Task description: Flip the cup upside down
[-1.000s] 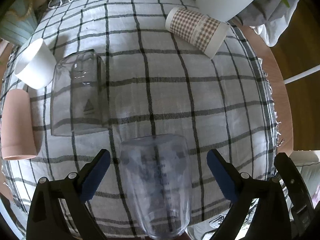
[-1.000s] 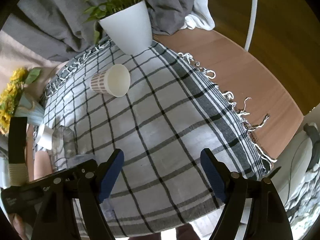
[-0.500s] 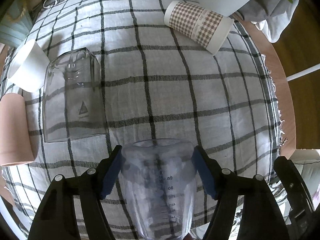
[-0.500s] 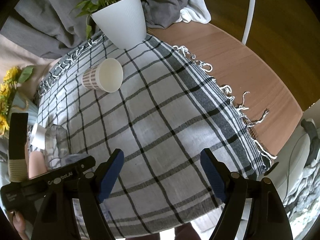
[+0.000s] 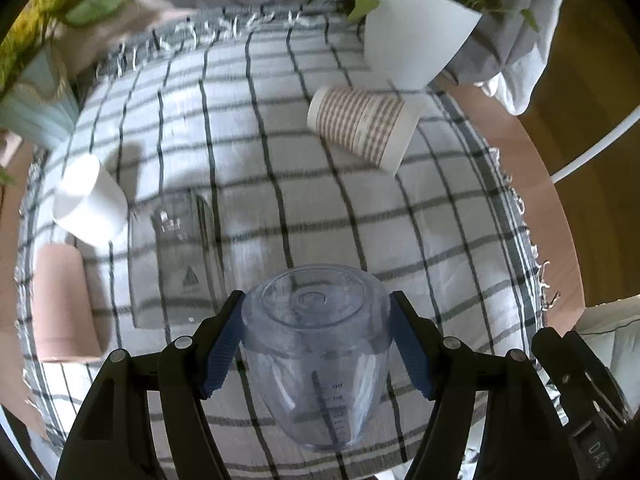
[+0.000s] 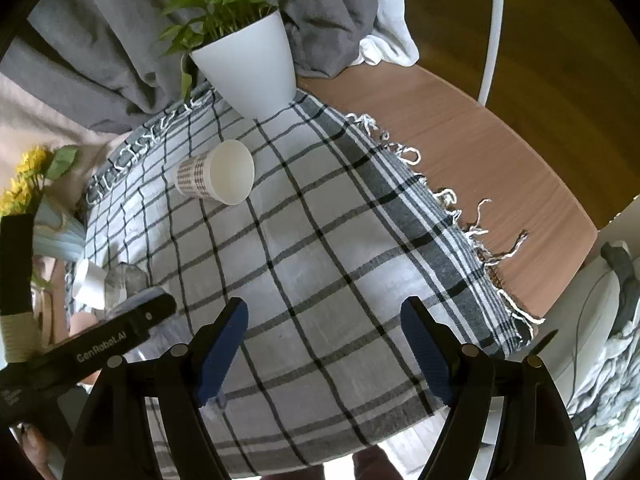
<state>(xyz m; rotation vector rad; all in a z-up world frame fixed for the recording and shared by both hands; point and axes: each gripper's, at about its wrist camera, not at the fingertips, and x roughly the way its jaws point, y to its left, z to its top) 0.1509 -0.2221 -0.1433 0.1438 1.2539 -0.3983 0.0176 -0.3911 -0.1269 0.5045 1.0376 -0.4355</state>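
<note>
A: Where's the cup?

B: Clear measuring cup [image 5: 316, 356] is near centre, clamped in the left gripper [image 5: 316, 344], blue pads [image 5: 224, 340] pressing both sides. Base faces the far side, so prob. mid-tilt; can't tell if it's off the checked cloth [image 5: 420, 240].

A: Why a side grip?

B: Lets the wrist roll it over w/o regrasping, I'd guess.

A: Right gripper [image 6: 324, 344]?

B: Spread wide, nothing in it, hanging over the cloth right of the action; likely on standby.

A: Obstacles?

B: Glass tumbler [image 5: 176, 264] on its side just left; patterned paper cup [image 5: 360, 128] far right, well apart.
</note>
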